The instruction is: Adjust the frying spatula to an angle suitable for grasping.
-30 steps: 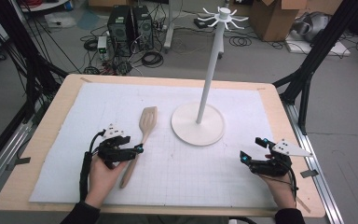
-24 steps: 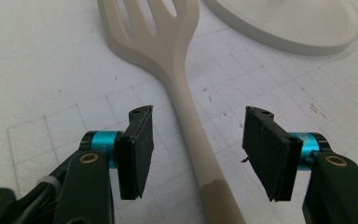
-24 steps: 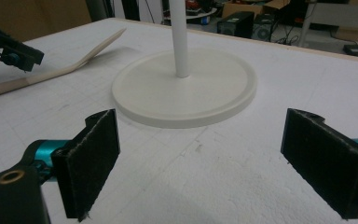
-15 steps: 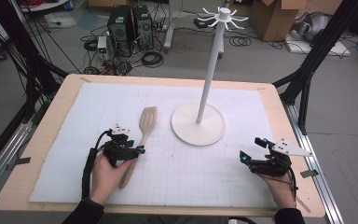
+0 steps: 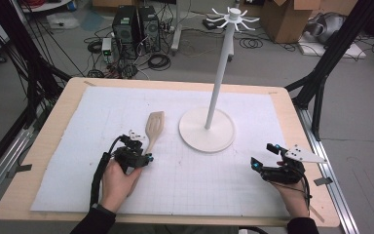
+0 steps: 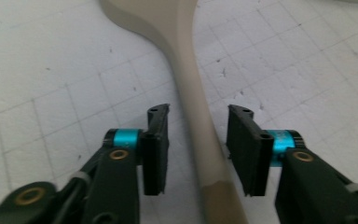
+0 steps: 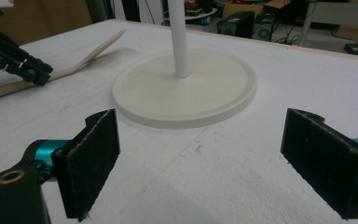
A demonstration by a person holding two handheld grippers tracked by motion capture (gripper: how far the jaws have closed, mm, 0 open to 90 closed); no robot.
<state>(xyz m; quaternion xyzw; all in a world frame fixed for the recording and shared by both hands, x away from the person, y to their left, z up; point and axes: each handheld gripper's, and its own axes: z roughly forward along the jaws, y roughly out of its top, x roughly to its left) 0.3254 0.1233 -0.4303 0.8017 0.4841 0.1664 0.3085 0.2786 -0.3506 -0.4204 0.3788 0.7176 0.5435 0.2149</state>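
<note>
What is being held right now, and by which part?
Nothing yet. The left gripper has been closing around the wooden spatula's handle, pads not touching. The right gripper is open and empty.

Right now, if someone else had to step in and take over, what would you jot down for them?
Left hand-held gripper: jaws astride the wooden spatula handle, just been closing, pads not yet touching it.
Right hand-held gripper: open wide, holding nothing, near the table's right edge.
Things: spatula lies flat on the white mat, left of the white hook stand.
Done: left gripper lined up on the handle.
Left: probably grip and lift the spatula.
</note>
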